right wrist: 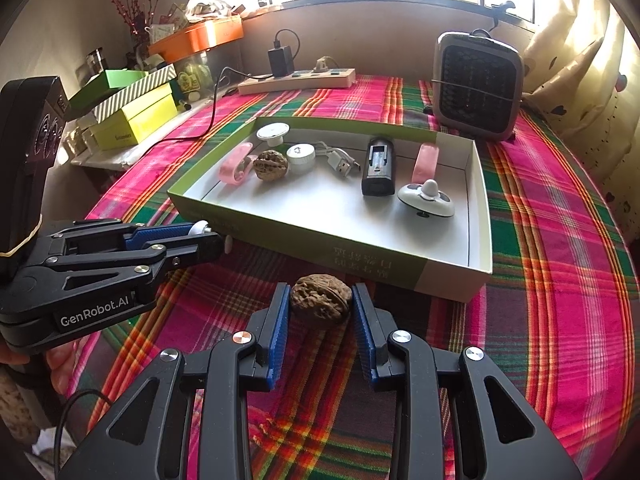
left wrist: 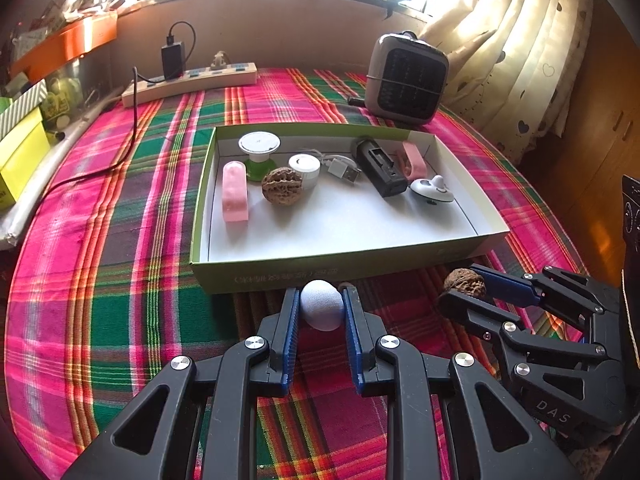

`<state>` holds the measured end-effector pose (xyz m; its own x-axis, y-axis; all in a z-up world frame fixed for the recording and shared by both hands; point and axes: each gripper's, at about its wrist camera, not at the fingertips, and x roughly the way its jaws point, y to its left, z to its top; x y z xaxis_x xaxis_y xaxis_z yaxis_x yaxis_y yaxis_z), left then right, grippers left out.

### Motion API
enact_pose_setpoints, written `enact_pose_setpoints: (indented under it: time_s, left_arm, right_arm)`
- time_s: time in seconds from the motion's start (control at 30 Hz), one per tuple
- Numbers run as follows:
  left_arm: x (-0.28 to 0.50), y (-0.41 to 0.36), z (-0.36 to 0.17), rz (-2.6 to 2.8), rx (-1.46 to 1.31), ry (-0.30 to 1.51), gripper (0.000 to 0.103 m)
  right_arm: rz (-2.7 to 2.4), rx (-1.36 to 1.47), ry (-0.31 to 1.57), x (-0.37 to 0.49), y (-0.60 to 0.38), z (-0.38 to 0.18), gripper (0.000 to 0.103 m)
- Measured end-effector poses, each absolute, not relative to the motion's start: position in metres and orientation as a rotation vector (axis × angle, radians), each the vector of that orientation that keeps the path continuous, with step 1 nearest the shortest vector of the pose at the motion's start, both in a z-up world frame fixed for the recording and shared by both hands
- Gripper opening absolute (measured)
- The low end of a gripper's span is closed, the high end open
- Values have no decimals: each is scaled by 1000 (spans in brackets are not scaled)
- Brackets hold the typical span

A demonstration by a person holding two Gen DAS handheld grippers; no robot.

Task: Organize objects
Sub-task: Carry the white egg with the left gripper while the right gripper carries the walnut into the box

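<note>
While the left tool (left wrist: pixel 322 307) pinches a small white egg-shaped object (left wrist: pixel 322 304), the right tool (right wrist: pixel 321 303) grips a wrinkled brown walnut (right wrist: pixel 321 297), both just short of the shallow green-walled cardboard box (left wrist: pixel 404 259). Likely each waits to join the 2nd walnut (left wrist: pixel 282 185) inside, on the plaid-covered tabletop (left wrist: pixel 120 240).

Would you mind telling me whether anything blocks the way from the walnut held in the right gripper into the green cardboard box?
Only the box's near wall stands between the brown wrinkled walnut, held in the right gripper, and the interior. Beyond the wall, the white floor in front is bare; the other items lie further back.
</note>
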<state>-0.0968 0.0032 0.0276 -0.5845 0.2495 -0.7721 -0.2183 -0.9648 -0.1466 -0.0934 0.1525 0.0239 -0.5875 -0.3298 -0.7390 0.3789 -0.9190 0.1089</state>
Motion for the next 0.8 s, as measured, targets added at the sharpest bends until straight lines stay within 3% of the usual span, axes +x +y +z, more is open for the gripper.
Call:
enact_pose_setpoints:
  time_s: [0.8]
  left_arm:
    - [-108,7,55,2611,-1180,-38,20]
  right_arm:
    - [-2537,1041,90,-113,154,60,32]
